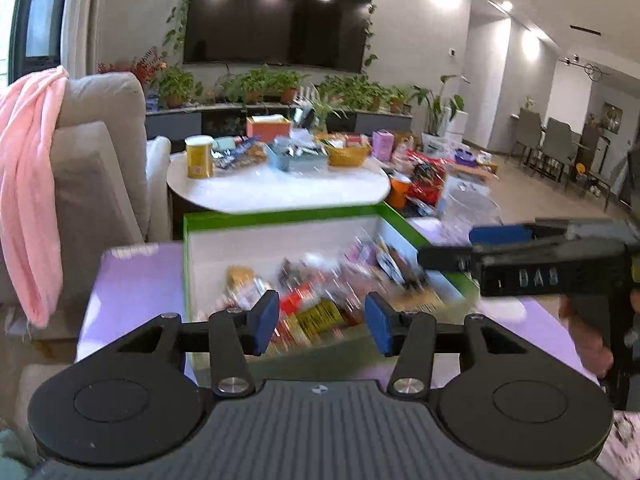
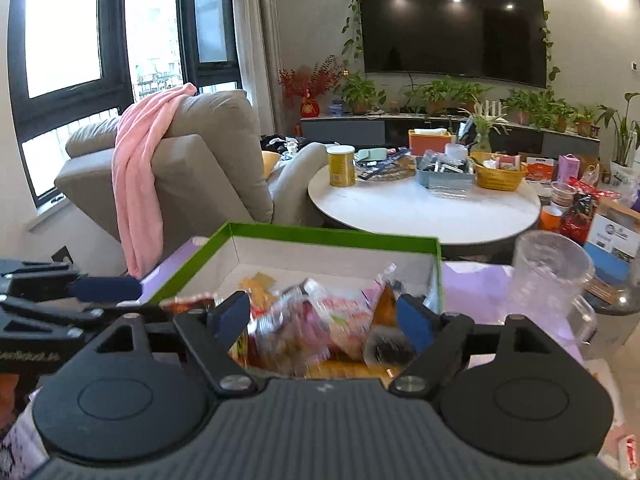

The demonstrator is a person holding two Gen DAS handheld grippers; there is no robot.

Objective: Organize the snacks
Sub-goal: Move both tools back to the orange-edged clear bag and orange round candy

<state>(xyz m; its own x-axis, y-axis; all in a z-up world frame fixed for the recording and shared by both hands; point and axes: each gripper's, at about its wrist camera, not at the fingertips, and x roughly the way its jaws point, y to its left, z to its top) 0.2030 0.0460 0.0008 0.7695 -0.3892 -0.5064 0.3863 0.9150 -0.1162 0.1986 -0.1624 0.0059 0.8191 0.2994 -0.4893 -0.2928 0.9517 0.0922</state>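
So the snacks (image 1: 320, 292) are all piled in the green-rimmed box (image 1: 280, 216), mostly bunched toward its near edge and the right-hand wall, with the far-left corner showing bare white floor. The box sits on a purple surface (image 1: 132, 292), and a clear plastic jug (image 2: 552, 276) stands just beside the box's right wall. Both grippers hover at the near rim with nothing between the pads: the left gripper (image 1: 322, 324) has its fingers spread apart, and the right gripper (image 2: 324, 318) is spread a bit wider. These packets look like light foil and plastic wrappers, so I'd guess crinkly, slippery and easy to squash, probably crushable stuff inside. Best bet is to pinch a flat sealed edge or a corner that sticks up, not the puffy middle, since that'll likely squirt out of the pads. The pile is blurry so I can't tell which packet sits on top. The orange-ish one at the back left lies more on its own and looks like the easiest grab.
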